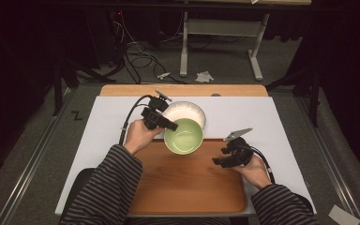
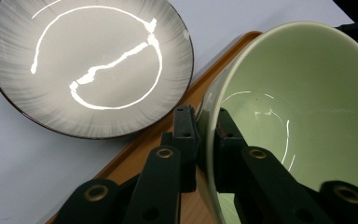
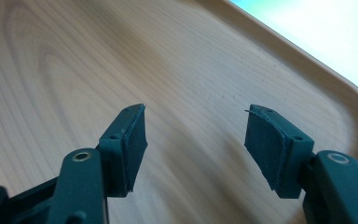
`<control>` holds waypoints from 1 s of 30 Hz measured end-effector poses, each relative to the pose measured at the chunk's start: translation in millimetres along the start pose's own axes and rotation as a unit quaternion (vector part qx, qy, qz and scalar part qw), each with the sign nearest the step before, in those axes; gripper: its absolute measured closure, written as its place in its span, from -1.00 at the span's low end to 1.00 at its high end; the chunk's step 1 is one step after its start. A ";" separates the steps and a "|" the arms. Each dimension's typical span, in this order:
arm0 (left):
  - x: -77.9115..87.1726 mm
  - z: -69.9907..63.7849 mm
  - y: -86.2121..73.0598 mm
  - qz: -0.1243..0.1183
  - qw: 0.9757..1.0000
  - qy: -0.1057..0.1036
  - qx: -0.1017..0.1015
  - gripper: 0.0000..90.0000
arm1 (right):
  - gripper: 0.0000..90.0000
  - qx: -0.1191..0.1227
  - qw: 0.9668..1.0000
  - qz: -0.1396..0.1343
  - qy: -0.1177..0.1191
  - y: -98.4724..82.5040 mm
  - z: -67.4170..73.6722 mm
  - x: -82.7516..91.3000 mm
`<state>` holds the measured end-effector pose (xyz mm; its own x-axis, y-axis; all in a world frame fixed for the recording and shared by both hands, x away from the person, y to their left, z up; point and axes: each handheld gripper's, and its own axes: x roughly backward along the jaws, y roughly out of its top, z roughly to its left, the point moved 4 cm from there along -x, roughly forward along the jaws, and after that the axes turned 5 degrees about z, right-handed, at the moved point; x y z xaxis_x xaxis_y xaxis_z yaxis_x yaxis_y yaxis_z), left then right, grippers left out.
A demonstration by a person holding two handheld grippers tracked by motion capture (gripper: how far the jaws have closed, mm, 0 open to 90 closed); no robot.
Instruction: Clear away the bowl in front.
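The green bowl (image 1: 183, 136) sits at the far edge of the wooden tray (image 1: 187, 187), just beside a white plate (image 1: 190, 111) on the white desk (image 1: 243, 112). The left tool (image 2: 205, 140) pinches the bowl's rim (one jaw inside, one outside). The right tool (image 3: 196, 140) hangs over the tray, jaws spread and empty.

Pale green bowl (image 1: 183, 136), glossy and empty, tilts over the wooden tray's (image 1: 187, 187) far edge, its rim pinched in the left claw (image 1: 168, 125), just beside the grey-streaked plate (image 1: 186, 112).
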<state>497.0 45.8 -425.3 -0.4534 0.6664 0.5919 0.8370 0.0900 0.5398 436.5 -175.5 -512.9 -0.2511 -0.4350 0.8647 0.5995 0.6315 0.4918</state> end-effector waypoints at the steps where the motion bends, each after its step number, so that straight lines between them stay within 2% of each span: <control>1: 0.4 -0.6 -0.9 -0.004 1.000 0.000 0.001 0.85 | -0.11 0.000 1.000 0.000 0.000 0.0 0.1 0.0; 7: 4.9 -1.6 -6.2 0.000 1.000 -0.004 -0.005 0.85 | -0.11 -0.001 1.000 0.001 0.000 0.0 0.2 -0.3; 18: 9.2 0.6 -17.2 0.001 1.000 -0.009 -0.003 0.84 | -0.11 -0.005 1.000 0.000 -0.001 0.4 0.4 0.0; 19: 9.2 0.5 -18.1 0.001 1.000 -0.010 -0.001 0.84 | -0.11 0.001 1.000 -0.001 -0.002 0.1 -0.2 0.0; 26: 9.1 2.2 -25.3 0.010 1.000 -0.009 -0.004 0.84 | -0.11 0.000 1.000 0.000 -0.001 0.1 0.1 -0.1; 30: 8.2 3.3 -29.3 0.011 1.000 -0.009 0.001 0.84 | -0.11 0.003 1.000 -0.002 -0.003 0.2 -0.1 0.3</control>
<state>469.8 51.0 -438.2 -0.4297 0.6819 0.5919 0.8468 0.0767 0.5263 436.7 -175.5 -512.6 -0.2580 -0.4342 0.8631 0.5940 0.6332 0.4962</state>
